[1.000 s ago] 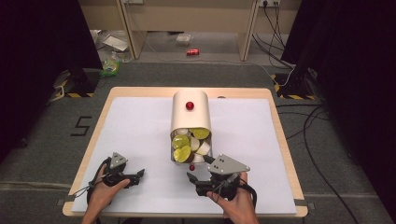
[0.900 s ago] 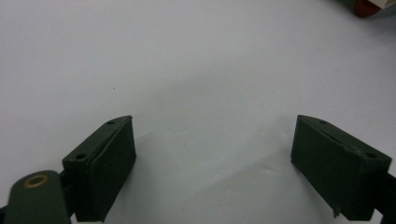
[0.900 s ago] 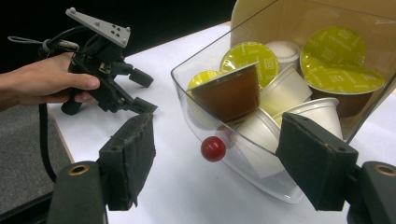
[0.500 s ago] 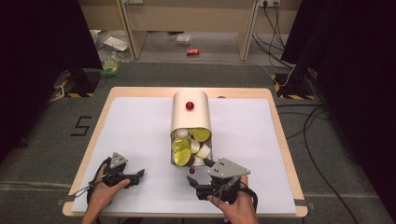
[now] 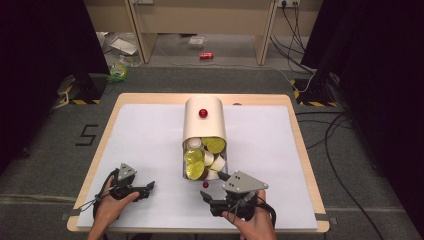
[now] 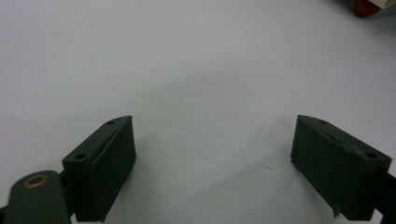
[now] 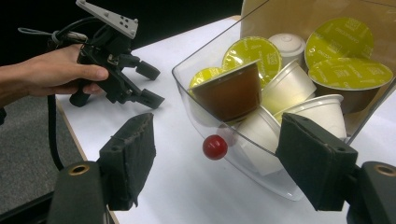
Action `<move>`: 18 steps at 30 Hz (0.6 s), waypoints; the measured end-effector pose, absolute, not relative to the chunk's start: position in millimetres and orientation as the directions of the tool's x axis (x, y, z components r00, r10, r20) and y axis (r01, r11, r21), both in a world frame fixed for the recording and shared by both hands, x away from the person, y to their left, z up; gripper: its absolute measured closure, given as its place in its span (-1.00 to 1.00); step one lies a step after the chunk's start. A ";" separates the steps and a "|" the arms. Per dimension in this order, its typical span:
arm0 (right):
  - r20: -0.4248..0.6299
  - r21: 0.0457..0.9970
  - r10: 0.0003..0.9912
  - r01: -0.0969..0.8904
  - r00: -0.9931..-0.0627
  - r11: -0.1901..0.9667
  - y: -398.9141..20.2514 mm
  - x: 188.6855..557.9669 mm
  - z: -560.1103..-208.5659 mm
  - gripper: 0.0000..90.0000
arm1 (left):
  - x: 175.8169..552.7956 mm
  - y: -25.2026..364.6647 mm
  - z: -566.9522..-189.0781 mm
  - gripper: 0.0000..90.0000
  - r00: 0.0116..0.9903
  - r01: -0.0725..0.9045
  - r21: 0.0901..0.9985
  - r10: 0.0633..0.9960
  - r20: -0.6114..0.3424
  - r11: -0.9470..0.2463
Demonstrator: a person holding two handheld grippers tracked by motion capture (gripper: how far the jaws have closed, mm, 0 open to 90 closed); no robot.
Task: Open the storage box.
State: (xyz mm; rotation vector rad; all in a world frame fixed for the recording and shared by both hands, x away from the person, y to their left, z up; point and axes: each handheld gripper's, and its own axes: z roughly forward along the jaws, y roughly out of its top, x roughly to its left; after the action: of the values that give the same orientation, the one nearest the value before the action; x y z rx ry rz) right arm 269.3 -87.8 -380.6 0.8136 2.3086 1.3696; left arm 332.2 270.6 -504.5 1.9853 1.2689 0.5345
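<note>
Facing the tipped capsule dispenser (image 5: 204,131) with both grippers parted and empty.

Nearest the person, the right gripper (image 7: 215,161) sits just short of the dispenser's clear front, jaws apart with nothing between them, its red knob (image 7: 215,147) in line with the gap. Left of the dispenser, well apart, the left gripper (image 5: 148,188) rests on the white table (image 5: 145,140), jaws wide and empty. Inside the dispenser, green-lidded coffee capsules (image 7: 252,56) lie heaped; beyond them a second red knob (image 5: 203,113) sits on its beige back.
</note>
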 end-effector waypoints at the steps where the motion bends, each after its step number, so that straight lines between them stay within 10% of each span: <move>1: 0.006 0.881 0.626 0.300 -0.780 0.365 -88.1 269.8 -380.0 -0.37 | 332.2 270.6 -504.5 -0.71 0.432 0.608 0.748 0.901 -0.031 -0.266; 18: 0.012 0.898 0.637 0.289 -0.771 0.333 -87.5 273.8 -373.1 -0.38 | 332.2 270.5 -504.6 -0.71 0.432 0.608 0.749 0.901 -0.032 -0.264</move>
State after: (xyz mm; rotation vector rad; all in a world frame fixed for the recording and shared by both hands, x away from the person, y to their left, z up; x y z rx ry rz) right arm 273.8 -87.5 -373.1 0.8226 2.2601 1.4154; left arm 332.2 270.5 -504.6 1.9833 1.2697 0.5334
